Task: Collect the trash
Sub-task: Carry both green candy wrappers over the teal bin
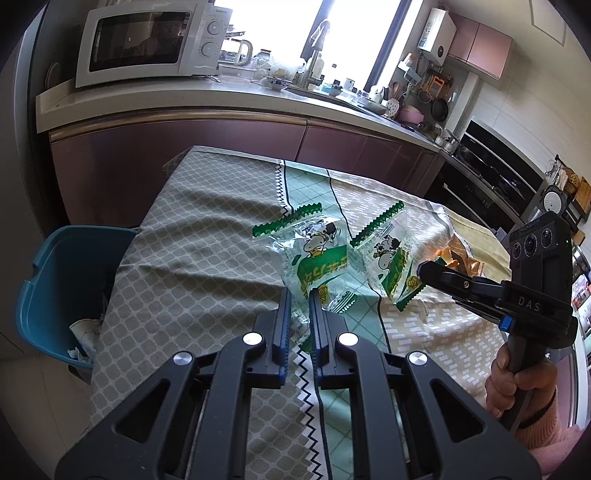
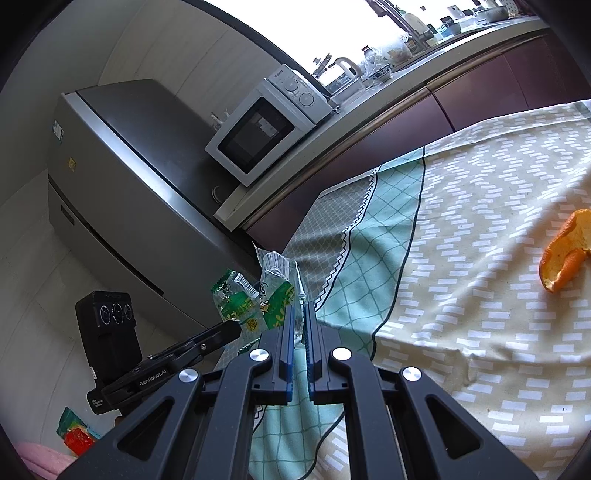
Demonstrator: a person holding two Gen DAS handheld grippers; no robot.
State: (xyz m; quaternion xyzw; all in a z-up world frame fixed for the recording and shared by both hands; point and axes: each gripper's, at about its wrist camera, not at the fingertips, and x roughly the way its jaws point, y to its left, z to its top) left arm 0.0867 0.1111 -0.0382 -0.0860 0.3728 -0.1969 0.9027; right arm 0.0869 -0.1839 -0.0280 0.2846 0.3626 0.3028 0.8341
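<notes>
Left gripper (image 1: 300,295) and right gripper (image 1: 421,268) each pinch a wrapper (image 1: 314,266); bin (image 1: 44,295) sits off table's left edge, nearer left.

Bright, blown-out window (image 1: 354,33) daylight; fisheye-curved dark edges.

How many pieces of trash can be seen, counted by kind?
Green-and-clear snack wrappers: 2, one held in the left gripper at, one held in the right gripper at
Orange peel: 1, lying on the tablecloth
Total: 3
</notes>
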